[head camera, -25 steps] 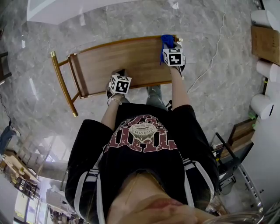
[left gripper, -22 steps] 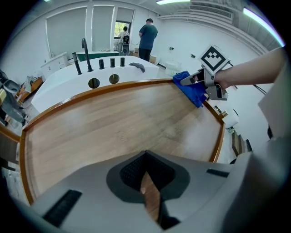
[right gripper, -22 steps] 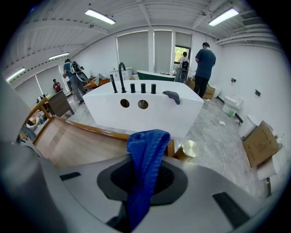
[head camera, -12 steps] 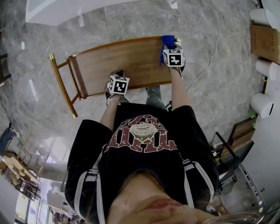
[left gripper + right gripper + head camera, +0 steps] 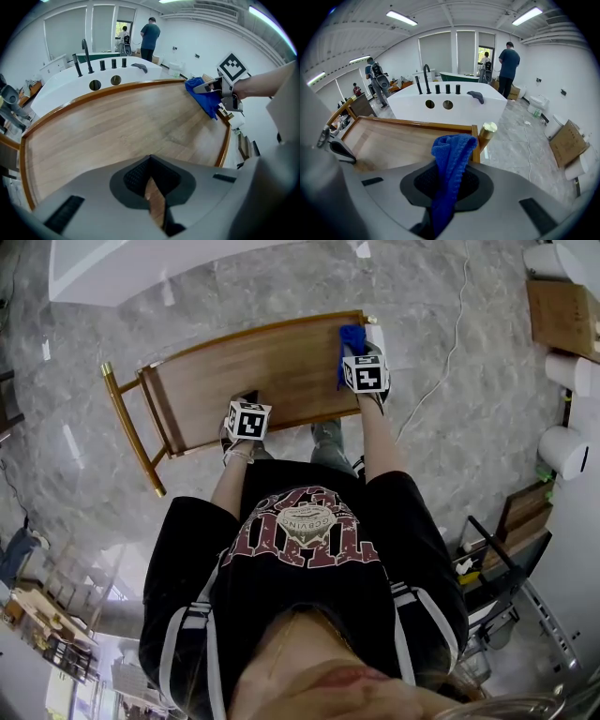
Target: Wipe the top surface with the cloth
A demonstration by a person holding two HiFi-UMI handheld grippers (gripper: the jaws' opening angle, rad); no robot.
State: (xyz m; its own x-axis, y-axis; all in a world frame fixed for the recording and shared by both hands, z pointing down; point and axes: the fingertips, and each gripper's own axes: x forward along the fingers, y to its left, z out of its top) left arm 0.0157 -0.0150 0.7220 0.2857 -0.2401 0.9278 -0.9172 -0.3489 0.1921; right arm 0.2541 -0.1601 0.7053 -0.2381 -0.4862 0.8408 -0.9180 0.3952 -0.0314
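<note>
**Cloth (image 5: pixel 349 337) pinched at the surface's (image 5: pixel 253 371) corner**

Head view: the right tool (image 5: pixel 360 345) holds the knitted blue cloth at the right end of the long, rimmed wooden surface. Left gripper view: the left tool (image 5: pixel 150 161) is closed on nothing above the planks. Right gripper view: the cloth runs lengthwise along the pinching jaws, beside a brass knob (image 5: pixel 489 129).

Cloth (image 5: pixel 451 154): blue, knitted, bunched into an upright fold, pinched between jaws of right gripper (image 5: pixel 446 185). Sat over far right corner of top surface (image 5: pixel 253 371). Top surface: flat, light brown wood grain, long rectangle, raised darker wooden rim along edges.
</note>
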